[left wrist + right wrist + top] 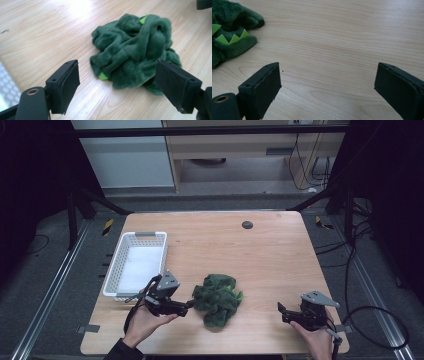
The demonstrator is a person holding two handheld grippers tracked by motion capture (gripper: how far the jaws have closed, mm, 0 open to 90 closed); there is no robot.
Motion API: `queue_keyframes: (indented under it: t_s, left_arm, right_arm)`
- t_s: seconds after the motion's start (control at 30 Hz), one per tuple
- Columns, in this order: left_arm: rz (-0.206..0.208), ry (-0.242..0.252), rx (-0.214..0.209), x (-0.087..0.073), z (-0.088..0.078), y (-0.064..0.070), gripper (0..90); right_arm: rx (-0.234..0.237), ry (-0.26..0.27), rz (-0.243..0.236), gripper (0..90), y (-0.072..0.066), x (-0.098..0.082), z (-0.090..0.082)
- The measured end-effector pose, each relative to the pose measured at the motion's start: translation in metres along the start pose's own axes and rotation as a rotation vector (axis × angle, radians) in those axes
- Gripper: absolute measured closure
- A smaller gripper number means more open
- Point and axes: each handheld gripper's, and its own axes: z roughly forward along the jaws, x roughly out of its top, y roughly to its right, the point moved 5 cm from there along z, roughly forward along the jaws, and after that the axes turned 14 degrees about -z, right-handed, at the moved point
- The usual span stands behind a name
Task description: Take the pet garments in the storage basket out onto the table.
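The green plush (217, 298) lies crumpled in a heap on the counter (270, 255), near the front edge and a little left of the middle. It is dark green and fuzzy, with small bright-green triangles (233, 38) poking out of the folds.

My left tongs (189, 304) sit just left of the plush, low over the wood and pointing right at it. Their jaws stand wide apart with nothing pinched between them; in the left gripper view the near edge of the plush (132, 57) lies just ahead of the gap, and the right pad (176, 83) overlaps its fur, though I cannot tell if it touches.

My right tongs (281, 310) rest well to the right of the plush, near the front right corner, pointing left. They too gape wide, over bare wood.

A white basket (116, 270) stands at the left edge of the counter, just beyond my left hand (145, 322). A small dark disc (247, 224) sits near the far edge.
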Motion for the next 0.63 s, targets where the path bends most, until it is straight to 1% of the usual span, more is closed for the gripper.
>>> queue_keyframes:
  t_s: [0.23, 0.3, 0.4, 0.43, 0.57, 0.63]
  left_arm:
    - [-0.077, 0.065, 0.032, -0.025, -0.009, -0.018, 21.4]
    - [-0.097, 0.071, 0.037, -0.031, -0.01, -0.022, 21.7]
    - [-0.115, 0.073, 0.051, -0.038, -0.012, -0.028, 22.3]
    - [-0.123, 0.087, 0.058, -0.041, -0.013, -0.029, 22.6]
    - [-0.131, 0.106, 0.071, -0.049, -0.017, -0.032, 25.2]
    - [-0.136, 0.118, 0.075, -0.052, -0.019, -0.033, 25.8]
  right_arm:
    - [-0.001, 0.0, 0.0, 6.8, 0.0, 0.0, 0.0]
    - [-0.001, 0.0, 0.0, 6.8, -0.001, 0.0, 0.0]
    - [-0.003, 0.001, -0.004, 6.6, -0.001, 0.0, 0.001]
    - [-0.006, 0.003, -0.01, 6.6, 0.0, 0.0, 0.001]
    - [-0.007, 0.004, -0.008, 6.6, 0.0, -0.001, 0.0]
    - [-0.002, 0.003, 0.001, 6.6, -0.001, 0.0, -0.001]
